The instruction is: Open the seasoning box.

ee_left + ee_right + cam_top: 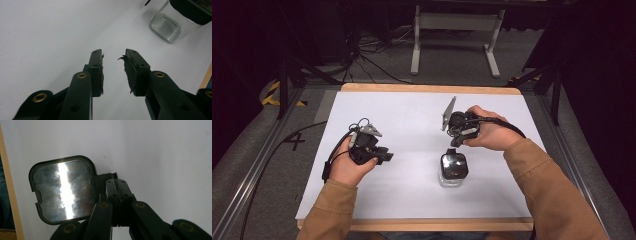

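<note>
A square glass jar (452, 176) stands on the white mat, right of centre. Its black lid (454, 163) has a shiny metal top. In the left gripper view the jar (172, 25) sits at the top right, some way off. My left gripper (384, 156) rests low over the mat to the jar's left, pointing toward it; its jaws stand open with nothing between them (113, 53). My right gripper (456, 144) points down at the far side of the lid (63, 190). Its jaws are shut (116, 181), their tips right at a small black tab on the lid's edge; whether they pinch it I cannot tell.
The white mat (412, 120) covers a wooden table whose front edge (437, 224) runs near the person's sleeves. Beyond the table are floor cables and a grey metal stand (457, 30). Dark rails flank both sides.
</note>
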Demonstrator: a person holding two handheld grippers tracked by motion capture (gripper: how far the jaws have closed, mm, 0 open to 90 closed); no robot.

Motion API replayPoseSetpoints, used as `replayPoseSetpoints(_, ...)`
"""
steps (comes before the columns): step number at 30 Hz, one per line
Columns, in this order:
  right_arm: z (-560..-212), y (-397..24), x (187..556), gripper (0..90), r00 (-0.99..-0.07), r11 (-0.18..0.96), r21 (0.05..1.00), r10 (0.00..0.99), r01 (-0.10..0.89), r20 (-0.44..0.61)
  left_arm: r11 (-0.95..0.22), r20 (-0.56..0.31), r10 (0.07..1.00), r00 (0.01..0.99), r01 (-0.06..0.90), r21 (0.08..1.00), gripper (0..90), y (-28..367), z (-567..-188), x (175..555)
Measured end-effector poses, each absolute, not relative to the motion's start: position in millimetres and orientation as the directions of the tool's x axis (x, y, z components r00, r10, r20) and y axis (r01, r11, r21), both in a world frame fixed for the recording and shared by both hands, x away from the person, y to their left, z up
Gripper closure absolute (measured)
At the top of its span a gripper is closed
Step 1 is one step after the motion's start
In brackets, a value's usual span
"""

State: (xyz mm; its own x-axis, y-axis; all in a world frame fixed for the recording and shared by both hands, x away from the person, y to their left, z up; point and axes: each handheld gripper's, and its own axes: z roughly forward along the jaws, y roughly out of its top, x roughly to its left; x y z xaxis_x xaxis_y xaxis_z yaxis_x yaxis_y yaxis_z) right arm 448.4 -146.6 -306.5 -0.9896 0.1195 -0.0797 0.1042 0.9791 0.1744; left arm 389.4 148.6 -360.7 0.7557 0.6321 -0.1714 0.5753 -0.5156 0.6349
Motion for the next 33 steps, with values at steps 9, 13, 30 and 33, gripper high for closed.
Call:
replayPoseSetpoints(9, -315, -142, 451, 90.0, -0.993, 0.98, 0.17, 0.11, 0.101, -0.046, -0.53, -0.176, 0.614, 0.769, 0.567, 0.63, 68.0, 141, -361, 388)
replayPoseSetpoints(13, -316, -144, 453, 90.0, -0.992, 0.979, 0.175, 0.118, 0.109, -0.043, -0.537, -0.173, 0.611, 0.773, 0.565, 0.627, 68.0, 140, -362, 388)
replayPoseSetpoints(30, -316, -143, 456, 90.0, -0.99, 0.981, 0.141, 0.137, 0.131, -0.03, -0.562, -0.167, 0.587, 0.792, 0.547, 0.621, 67.9, 128, -364, 386)
replayPoseSetpoints(33, -317, -141, 457, 90.0, -0.991, 0.983, 0.135, 0.133, 0.128, -0.025, -0.558, -0.17, 0.587, 0.791, 0.548, 0.624, 67.9, 126, -364, 386)
